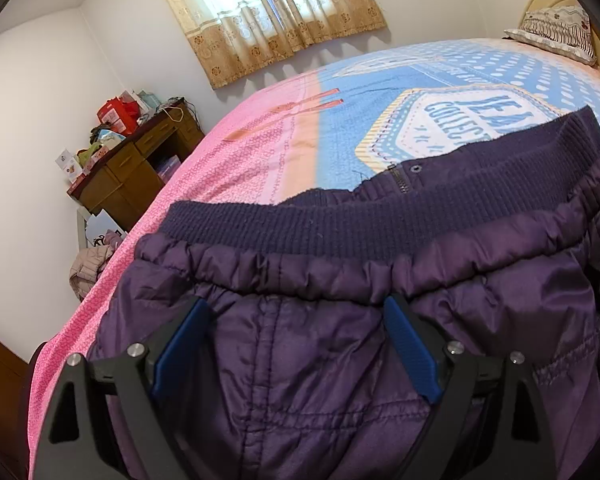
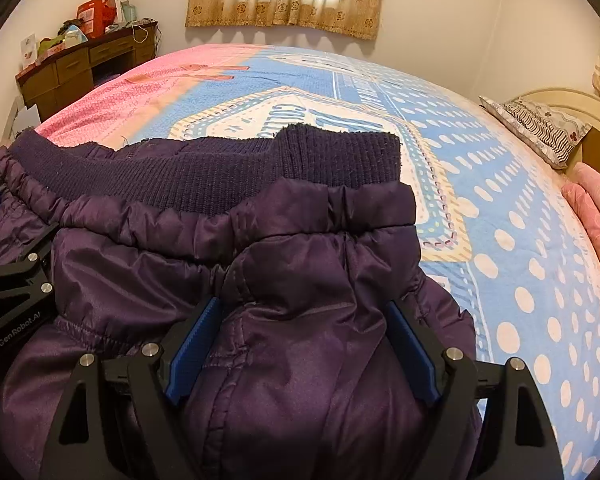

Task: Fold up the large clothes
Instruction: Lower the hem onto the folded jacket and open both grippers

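A dark purple padded jacket (image 1: 320, 344) lies on the bed, its ribbed knit hem (image 1: 340, 224) toward the far side. It also fills the right wrist view (image 2: 292, 280), with the hem (image 2: 204, 176) beyond. My left gripper (image 1: 296, 320) is open, its blue pads (image 1: 410, 350) wide apart over the jacket's left part. My right gripper (image 2: 304, 324) is open, its pads (image 2: 190, 354) straddling a bulge of fabric at the jacket's right part. The left gripper's body (image 2: 16, 292) shows at the left edge of the right wrist view.
The bed (image 2: 500, 208) has a pink and blue dotted cover. A pillow (image 2: 536, 128) and headboard are at the right. A wooden desk (image 1: 136, 172) with boxes stands by the wall at left. Curtains (image 1: 268, 12) hang behind. A pink quilt (image 2: 596, 216) lies at the right edge.
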